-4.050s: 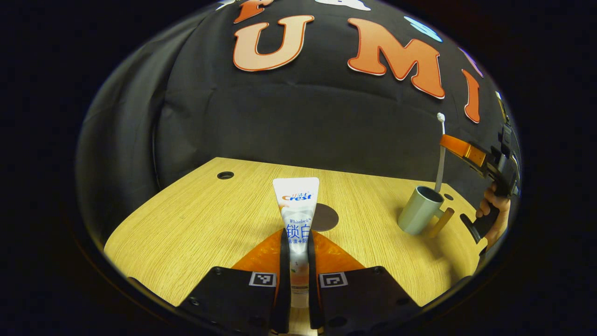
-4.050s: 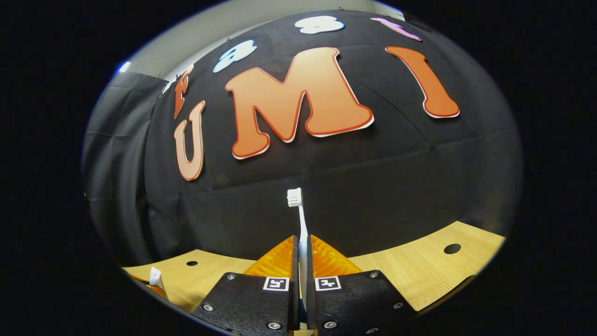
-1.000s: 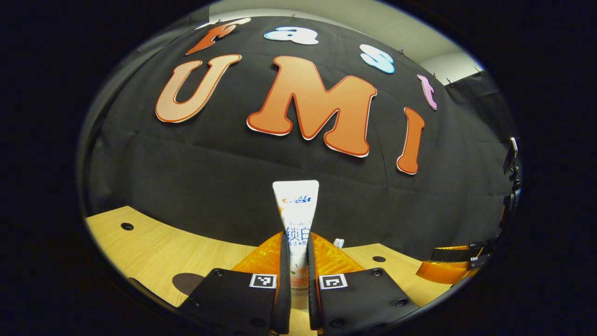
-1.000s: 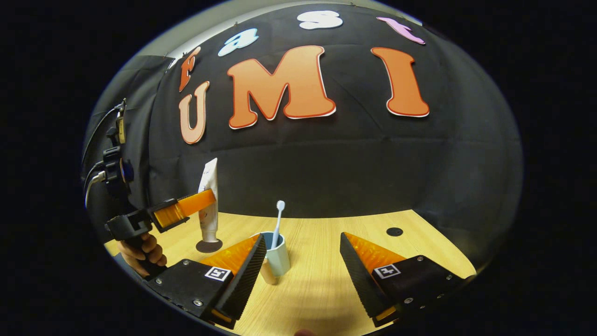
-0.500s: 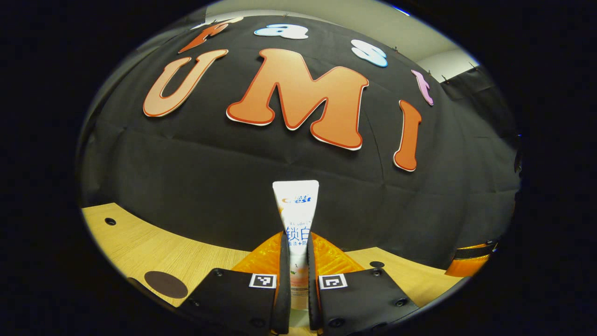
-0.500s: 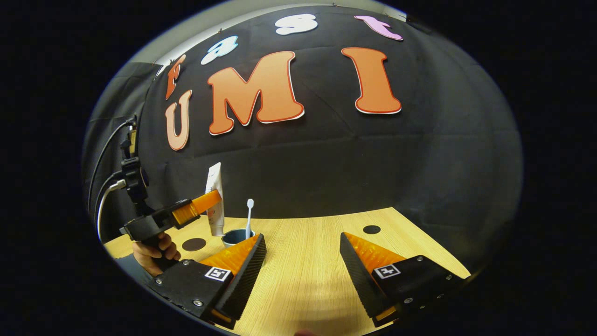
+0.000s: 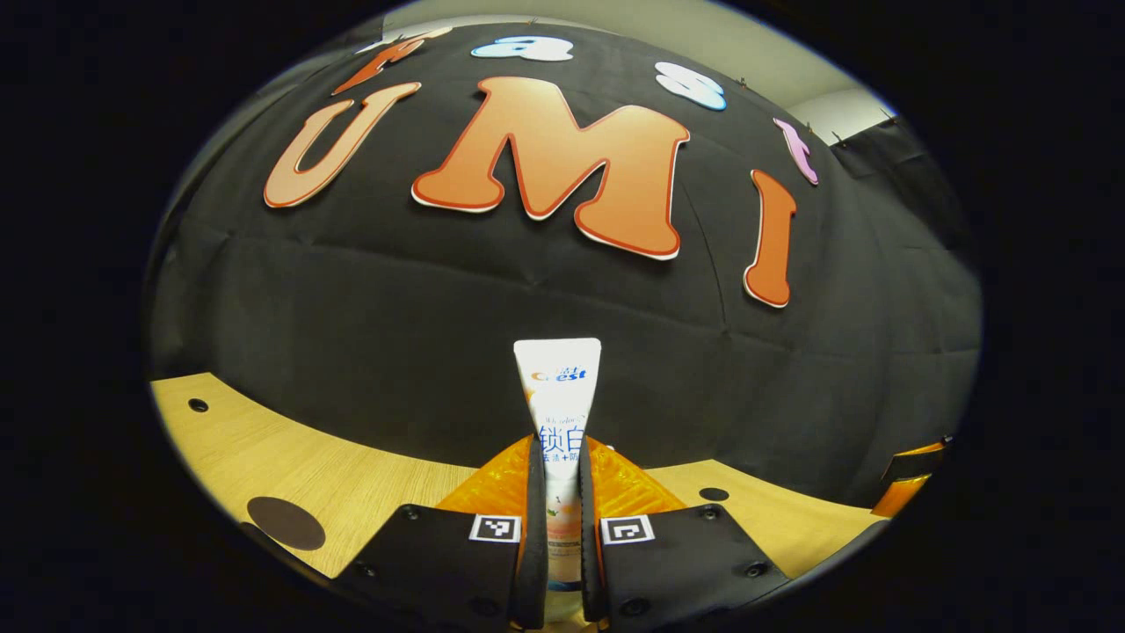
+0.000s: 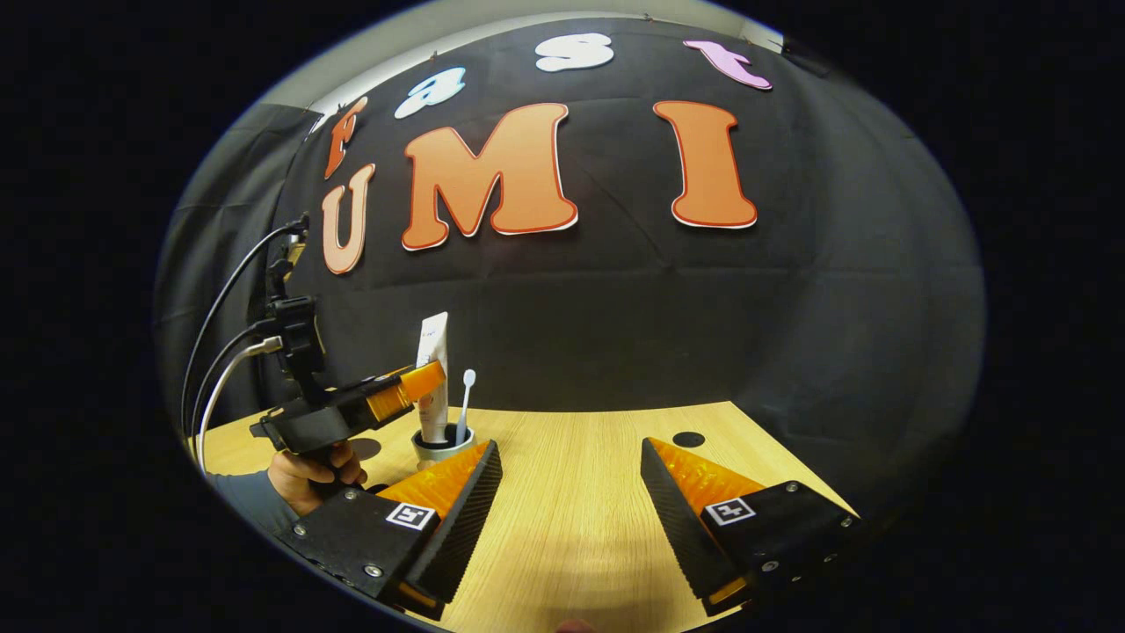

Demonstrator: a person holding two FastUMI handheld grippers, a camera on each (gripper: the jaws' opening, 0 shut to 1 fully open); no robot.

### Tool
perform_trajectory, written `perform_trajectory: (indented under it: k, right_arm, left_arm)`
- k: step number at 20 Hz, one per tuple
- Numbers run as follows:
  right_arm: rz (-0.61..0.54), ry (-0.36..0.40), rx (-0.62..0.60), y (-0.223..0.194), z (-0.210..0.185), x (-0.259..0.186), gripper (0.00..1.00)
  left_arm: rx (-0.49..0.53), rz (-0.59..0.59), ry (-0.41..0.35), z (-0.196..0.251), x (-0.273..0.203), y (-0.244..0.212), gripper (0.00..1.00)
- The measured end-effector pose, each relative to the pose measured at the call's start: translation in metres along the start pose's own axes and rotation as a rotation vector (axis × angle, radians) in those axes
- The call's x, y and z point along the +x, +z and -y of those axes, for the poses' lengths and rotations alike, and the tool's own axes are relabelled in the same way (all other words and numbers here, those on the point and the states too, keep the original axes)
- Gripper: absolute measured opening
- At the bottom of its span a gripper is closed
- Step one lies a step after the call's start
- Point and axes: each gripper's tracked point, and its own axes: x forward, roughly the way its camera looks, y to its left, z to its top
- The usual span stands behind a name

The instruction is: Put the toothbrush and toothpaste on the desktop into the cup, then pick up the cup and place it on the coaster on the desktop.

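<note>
The white toothpaste tube (image 7: 557, 413) stands upright between the fingers of my left gripper (image 7: 557, 479), which is shut on it. In the right gripper view, the left gripper (image 8: 426, 380) holds the tube (image 8: 431, 374) over the grey cup (image 8: 437, 448), with the tube's lower end at the cup's mouth. The white toothbrush (image 8: 464, 403) stands in the cup, head up. My right gripper (image 8: 570, 446) is open and holds nothing, nearer than the cup and to its right. The dark round coaster (image 7: 286, 522) lies on the table at lower left.
The wooden table (image 8: 580, 519) has small round holes (image 8: 688, 439) near its back edge. A hand (image 8: 312, 470) holds the left gripper's handle, with cables (image 8: 224, 352) running up from it. The black cloth wall closes the back.
Four seconds ago my right gripper held the toothbrush; it now stands in the cup. Over the last second my left gripper carried the toothpaste from above the coaster to the cup's mouth.
</note>
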Motion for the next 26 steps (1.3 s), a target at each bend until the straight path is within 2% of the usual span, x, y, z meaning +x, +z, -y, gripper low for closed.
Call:
perform_trajectory:
  k: [3, 5, 8, 9, 11, 12, 13, 14, 17, 22, 26]
  right_arm:
    - [-0.01, 0.004, -0.006, -0.004, -0.003, 0.0, 0.96]
    - [-0.021, 0.006, -0.013, -0.008, -0.005, 0.001, 0.96]
    - [-0.038, 0.011, -0.02, -0.012, -0.011, 0.002, 0.96]
    - [-0.041, 0.018, -0.019, -0.014, -0.015, 0.003, 0.96]
    - [-0.05, 0.028, -0.02, -0.016, -0.022, 0.004, 0.96]
    - [-0.057, 0.031, -0.019, -0.018, -0.026, 0.005, 0.95]
    - [-0.065, 0.036, -0.016, -0.019, -0.03, 0.006, 0.95]
    - [-0.073, 0.041, -0.014, -0.019, -0.035, 0.006, 0.95]
    - [-0.09, 0.062, -0.015, -0.017, -0.051, 0.01, 0.95]
    - [-0.158, 0.111, -0.015, -0.022, -0.083, 0.02, 0.96]
    - [-0.258, 0.13, -0.018, -0.041, -0.102, 0.036, 0.95]
  left_arm:
    - [0.009, -0.04, 0.01, -0.002, 0.001, -0.014, 0.19]
    - [-0.011, -0.071, -0.03, 0.005, -0.001, -0.021, 0.24]
    - [-0.042, -0.088, -0.051, 0.002, -0.013, -0.019, 0.43]
    - [-0.038, -0.087, -0.048, -0.001, -0.018, -0.014, 0.53]
    - [-0.029, -0.093, -0.053, -0.006, -0.026, -0.008, 0.51]
    - [-0.021, -0.097, -0.053, -0.007, -0.031, -0.004, 0.59]
    - [-0.01, -0.102, -0.05, -0.01, -0.036, 0.0, 0.63]
    - [-0.001, -0.104, -0.049, -0.013, -0.042, 0.004, 0.72]
    - [0.028, -0.131, -0.035, -0.022, -0.06, 0.013, 0.92]
    - [0.045, -0.167, -0.002, -0.042, -0.097, 0.031, 0.95]
    - [0.079, -0.209, 0.035, -0.065, -0.129, 0.035, 0.97]
